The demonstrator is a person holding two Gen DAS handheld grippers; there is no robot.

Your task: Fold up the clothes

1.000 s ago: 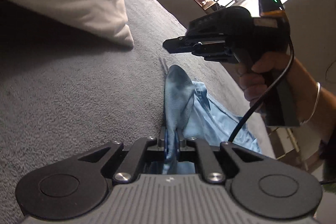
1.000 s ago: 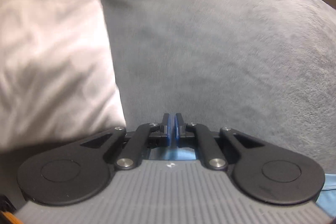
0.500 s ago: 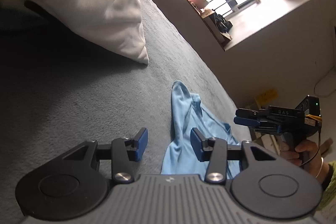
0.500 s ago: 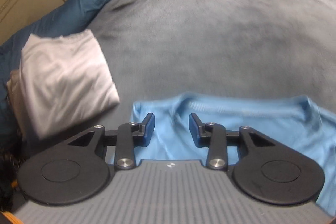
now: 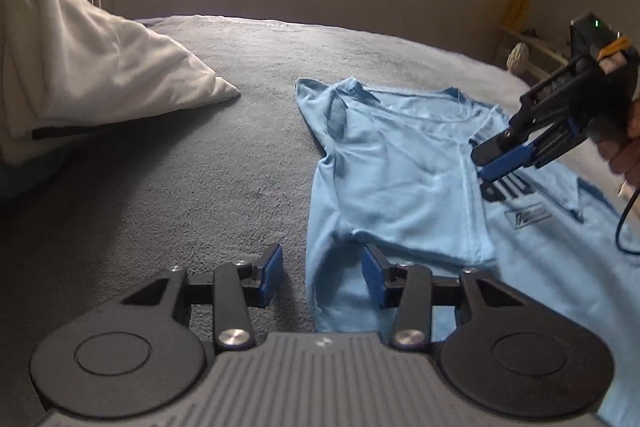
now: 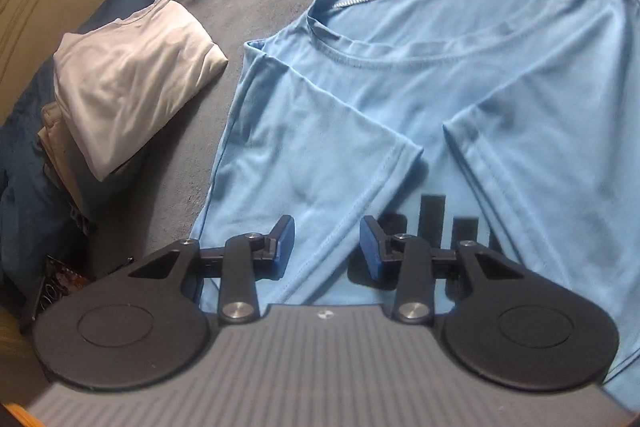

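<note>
both grippers' fingers just opened, now apart and empty above the blue t-shirt.

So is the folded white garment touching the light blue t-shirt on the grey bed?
Apart. The right wrist view shows a strip of grey blanket between the folded white garment and the light blue t-shirt.

light blue T-shirt, grey bedspread, white pillow
</note>
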